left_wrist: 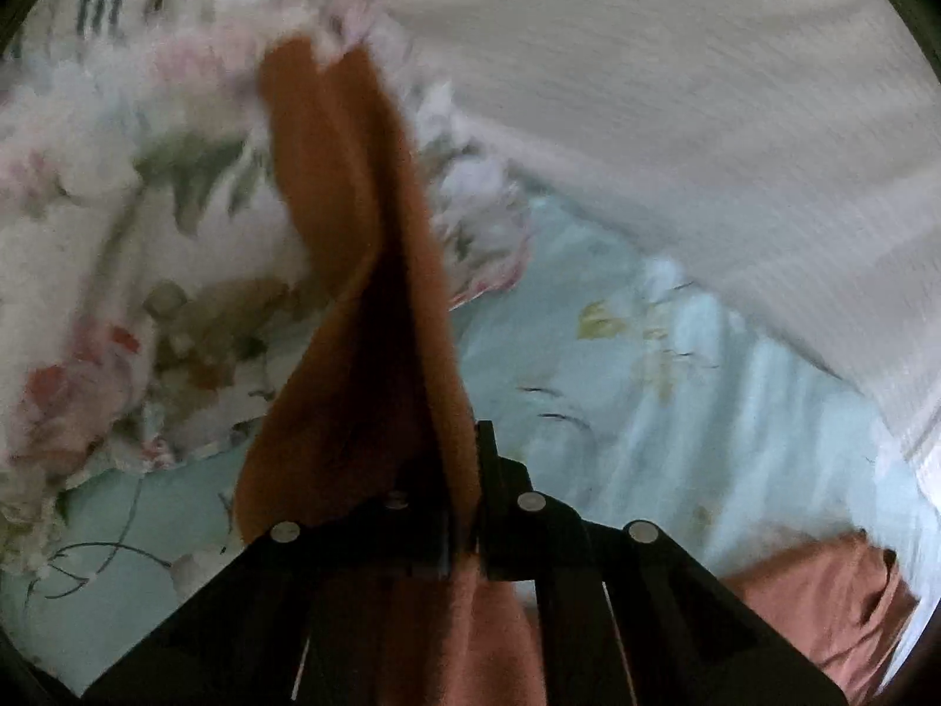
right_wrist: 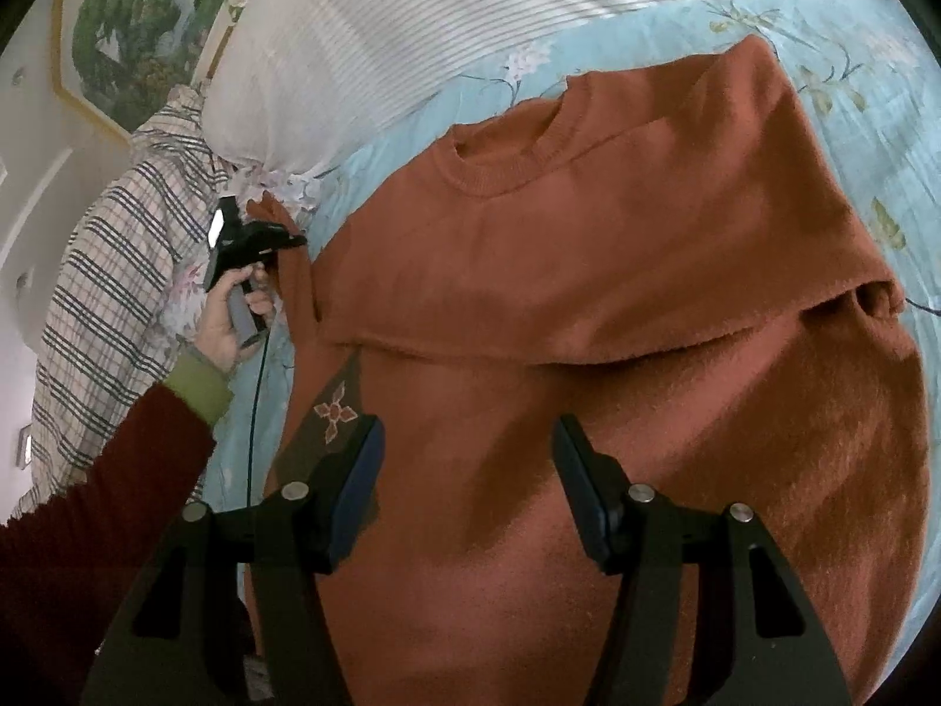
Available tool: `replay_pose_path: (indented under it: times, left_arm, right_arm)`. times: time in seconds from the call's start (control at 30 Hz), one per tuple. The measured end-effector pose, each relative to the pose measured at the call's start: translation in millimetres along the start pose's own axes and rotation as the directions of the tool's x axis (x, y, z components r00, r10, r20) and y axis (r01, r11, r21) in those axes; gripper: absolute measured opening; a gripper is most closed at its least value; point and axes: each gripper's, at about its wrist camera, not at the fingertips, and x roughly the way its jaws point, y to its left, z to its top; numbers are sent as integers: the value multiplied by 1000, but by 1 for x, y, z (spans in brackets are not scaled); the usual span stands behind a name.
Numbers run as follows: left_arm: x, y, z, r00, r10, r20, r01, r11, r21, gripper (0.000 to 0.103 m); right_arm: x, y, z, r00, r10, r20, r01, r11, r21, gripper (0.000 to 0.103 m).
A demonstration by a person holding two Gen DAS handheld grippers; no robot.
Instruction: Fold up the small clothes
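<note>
A rust-orange sweater (right_wrist: 588, 270) lies on the light blue floral bedsheet (right_wrist: 823, 59), neck toward the pillows, with one sleeve folded across its chest. My left gripper (left_wrist: 464, 470) is shut on the sweater's left sleeve (left_wrist: 353, 270) and holds it up off the bed; the view is motion-blurred. It also shows in the right wrist view (right_wrist: 288, 238), at the sweater's left edge. My right gripper (right_wrist: 467, 453) is open and empty, hovering above the sweater's lower body.
A white ribbed pillow (right_wrist: 376, 53) and a plaid cloth (right_wrist: 117, 270) lie at the head of the bed. A floral quilt (left_wrist: 117, 235) is bunched to the left. A framed picture (right_wrist: 117, 29) hangs on the wall.
</note>
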Motion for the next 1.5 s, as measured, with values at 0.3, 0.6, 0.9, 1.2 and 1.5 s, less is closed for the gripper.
replay_pose_path:
  times: [0.3, 0.6, 0.9, 1.2, 1.5]
  left_arm:
    - [-117, -81, -86, 967, -237, 89, 208, 944, 257, 4]
    - [-160, -200, -185, 922, -385, -28, 346, 792, 504, 4]
    - [-127, -252, -259, 939, -281, -196, 341, 708, 619, 17]
    - [-160, -180, -275, 932, -303, -197, 361, 747, 558, 55]
    - [-154, -70, -245, 991, -127, -51, 137, 913, 384, 55]
  right_arm:
    - [-17, -7, -10, 997, 27, 69, -31, 998, 53, 60]
    - [-60, -34, -19, 988, -26, 152, 8, 993, 116, 60]
    - [-81, -55, -19, 980, -60, 191, 27, 985, 172, 60]
    - [-50, -26, 22, 987, -24, 159, 15, 998, 58, 65]
    - [60, 76, 91, 999, -32, 39, 41, 964, -263, 65]
